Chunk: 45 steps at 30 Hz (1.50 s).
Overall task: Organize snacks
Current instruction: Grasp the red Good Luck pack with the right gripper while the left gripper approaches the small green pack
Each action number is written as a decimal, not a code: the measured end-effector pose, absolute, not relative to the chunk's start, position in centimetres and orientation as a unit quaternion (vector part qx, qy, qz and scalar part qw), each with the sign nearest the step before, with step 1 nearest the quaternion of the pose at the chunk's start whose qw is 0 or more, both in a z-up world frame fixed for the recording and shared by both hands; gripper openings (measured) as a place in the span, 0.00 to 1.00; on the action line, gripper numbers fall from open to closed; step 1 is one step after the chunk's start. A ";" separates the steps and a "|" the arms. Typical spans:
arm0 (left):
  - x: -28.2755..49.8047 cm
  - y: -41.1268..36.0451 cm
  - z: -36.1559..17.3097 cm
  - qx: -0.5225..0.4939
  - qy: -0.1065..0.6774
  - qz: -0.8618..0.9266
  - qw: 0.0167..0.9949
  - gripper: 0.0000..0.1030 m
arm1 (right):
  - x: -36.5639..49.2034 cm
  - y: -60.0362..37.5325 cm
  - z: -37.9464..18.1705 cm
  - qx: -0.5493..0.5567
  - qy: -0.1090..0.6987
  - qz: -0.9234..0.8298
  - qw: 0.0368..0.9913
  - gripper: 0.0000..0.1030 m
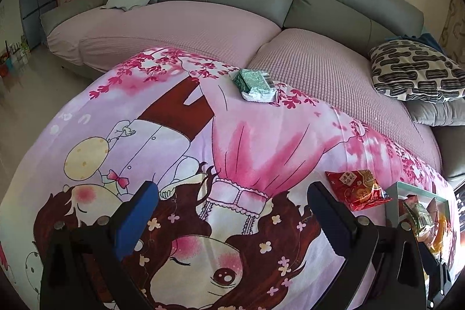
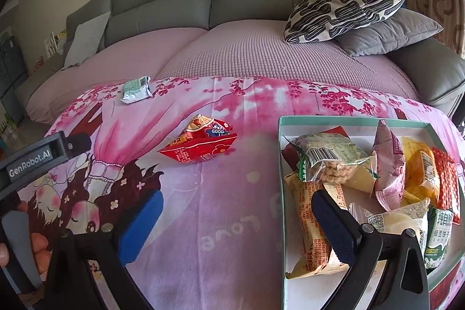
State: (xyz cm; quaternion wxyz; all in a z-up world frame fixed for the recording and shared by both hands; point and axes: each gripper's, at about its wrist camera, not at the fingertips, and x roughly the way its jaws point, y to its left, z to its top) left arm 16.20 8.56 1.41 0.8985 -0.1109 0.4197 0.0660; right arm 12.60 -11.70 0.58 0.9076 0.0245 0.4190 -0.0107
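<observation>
Both my tongs stand wide and hold nothing. Left tongs (image 1: pixel 232 211) hover over the cartoon-printed pink cloth (image 1: pixel 261 141) that covers the surface; right tongs (image 2: pixel 237 218) hang at the near left edge of the shallow white box with a pale green rim (image 2: pixel 348 119).

2 snacks lie outside the box. The crinkled red foil snack packet (image 2: pixel 200 144) sits mid-cloth, just left of the box but apart from it. The flat green-and-silver wrapped packet (image 2: pixel 135 90) lies at the far edge of the cloth, close to the pink quilted sofa cover (image 2: pixel 247 48), well apart from the box.

Risks as I judge them:
- Red packet is puffed and slick; a pinch on its crown could let it squirt out sideways. Better to take the crimped seam.
- Green packet lies flat on soft cloth; the tips may catch fabric with it and drag the cloth, shifting the box.
- It sits near the edge, so a nudge could push it off onto the sofa.
- Box is already heaped with mixed packets (image 2: pixel 363 179); a drop on the pile might slide over the low rim.
- My right inner finger hangs over the box wall; a sweep left could knock it.
</observation>
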 end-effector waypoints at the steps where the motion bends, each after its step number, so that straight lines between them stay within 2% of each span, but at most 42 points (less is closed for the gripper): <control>1: 16.4 8.5 1.4 -0.112 0.418 0.062 0.899 0.99 | 12.7 -11.7 0.4 0.025 0.421 -0.012 0.907 1.00; 19: 18.5 9.6 0.3 -0.117 0.437 0.066 0.889 0.99 | 16.3 -9.9 0.2 0.062 0.389 0.017 0.919 0.99; 24: 19.1 9.2 -0.1 -0.105 0.441 0.068 0.889 0.99 | 17.7 -10.0 -0.8 0.081 0.397 0.015 0.914 0.88; 29: 19.9 8.9 -0.5 -0.096 0.444 0.067 0.889 0.99 | 19.0 -10.6 -1.3 0.100 0.399 0.009 0.912 0.84; 33: 20.5 9.3 -1.3 -0.093 0.455 0.072 0.883 0.99 | 19.6 -10.9 -2.0 0.116 0.408 0.012 0.906 0.70; 38: 20.9 9.4 -2.1 -0.091 0.465 0.073 0.878 0.99 | 19.9 -11.1 -2.3 0.127 0.411 0.009 0.903 0.67; 42: 21.2 9.4 -2.2 -0.093 0.469 0.071 0.875 0.99 | 19.9 -11.3 -2.5 0.130 0.417 0.003 0.900 0.56; 45: 21.3 9.5 -2.3 -0.093 0.472 0.071 0.874 0.99 | 19.9 -11.3 -2.5 0.129 0.417 0.003 0.900 0.54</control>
